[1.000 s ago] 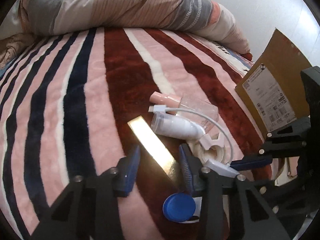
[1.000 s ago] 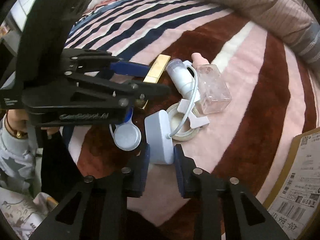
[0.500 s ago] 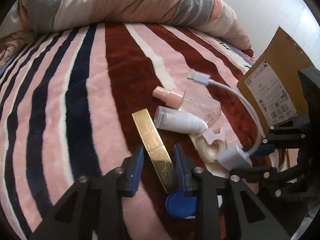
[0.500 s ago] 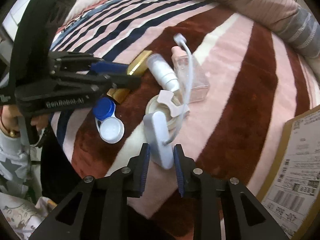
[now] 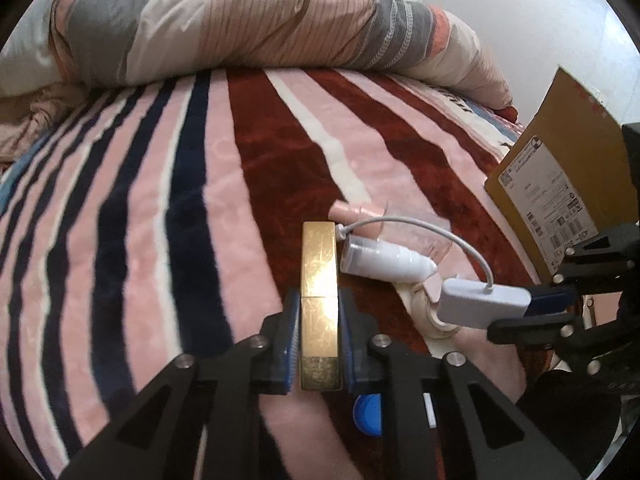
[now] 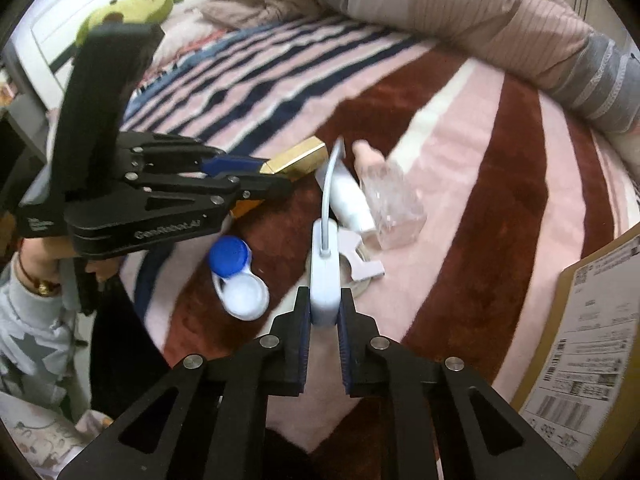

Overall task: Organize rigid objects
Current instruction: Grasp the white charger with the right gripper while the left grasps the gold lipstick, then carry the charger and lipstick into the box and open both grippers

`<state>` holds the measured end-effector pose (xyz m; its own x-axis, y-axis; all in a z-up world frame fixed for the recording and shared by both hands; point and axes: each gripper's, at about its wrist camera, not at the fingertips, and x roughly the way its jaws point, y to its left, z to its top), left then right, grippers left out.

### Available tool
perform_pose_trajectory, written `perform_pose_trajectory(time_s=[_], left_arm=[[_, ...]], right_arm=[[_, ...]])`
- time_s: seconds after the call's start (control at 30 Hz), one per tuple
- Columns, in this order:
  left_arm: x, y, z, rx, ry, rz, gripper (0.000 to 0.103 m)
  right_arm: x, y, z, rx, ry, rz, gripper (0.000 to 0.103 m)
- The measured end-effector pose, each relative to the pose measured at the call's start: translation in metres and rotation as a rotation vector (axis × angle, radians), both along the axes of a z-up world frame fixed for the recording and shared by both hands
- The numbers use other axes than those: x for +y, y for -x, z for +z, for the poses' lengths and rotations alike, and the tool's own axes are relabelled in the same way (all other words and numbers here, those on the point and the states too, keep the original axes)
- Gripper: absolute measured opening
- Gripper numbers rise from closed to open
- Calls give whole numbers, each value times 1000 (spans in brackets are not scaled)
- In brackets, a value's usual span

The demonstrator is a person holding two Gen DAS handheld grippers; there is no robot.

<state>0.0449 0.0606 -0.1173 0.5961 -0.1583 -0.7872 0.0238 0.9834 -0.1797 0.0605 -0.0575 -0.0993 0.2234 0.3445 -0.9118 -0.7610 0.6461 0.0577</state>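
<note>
My left gripper [image 5: 319, 336] has its jaws closing, and the pads press on both sides of a gold rectangular case [image 5: 319, 272] that points away over the striped blanket. From the right wrist view that case [image 6: 296, 158] sticks out of the left gripper [image 6: 256, 180]. My right gripper [image 6: 324, 316] is also closing, clamped on a white adapter [image 6: 325, 280] whose cable arcs up and away. Beside it lie a white spray bottle [image 6: 352, 204], a clear bottle with a pink cap [image 6: 394, 208], a beige tape roll [image 5: 428, 312] and a blue-and-white lens case [image 6: 236, 276].
A cardboard box [image 5: 560, 184] with a shipping label stands at the bed's right edge. A rolled duvet [image 5: 240, 28] runs along the far side. A green plush toy [image 6: 128, 12] sits far left. A person's sleeve [image 6: 28, 312] holds the left gripper's handle.
The left jaws closed in from either side of the gold case and now grip it. The right jaws tightened on the adapter, and its cable end swung down toward the white bottle.
</note>
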Motion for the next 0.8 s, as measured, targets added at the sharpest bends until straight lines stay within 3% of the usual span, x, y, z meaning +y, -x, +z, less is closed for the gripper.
perform_pose_trajectory(time_s=[0.4, 0.6, 0.8], left_arm=[[-1, 19, 82, -137, -51, 0, 15], [-6, 18, 75, -109, -64, 4, 15], [-3, 19, 74, -117, -60, 12, 15]], right_arm=[[-17, 16, 85, -149, -141, -15, 8], [-13, 22, 62, -99, -51, 1, 8], [-22, 20, 67, -118, -103, -21, 8]])
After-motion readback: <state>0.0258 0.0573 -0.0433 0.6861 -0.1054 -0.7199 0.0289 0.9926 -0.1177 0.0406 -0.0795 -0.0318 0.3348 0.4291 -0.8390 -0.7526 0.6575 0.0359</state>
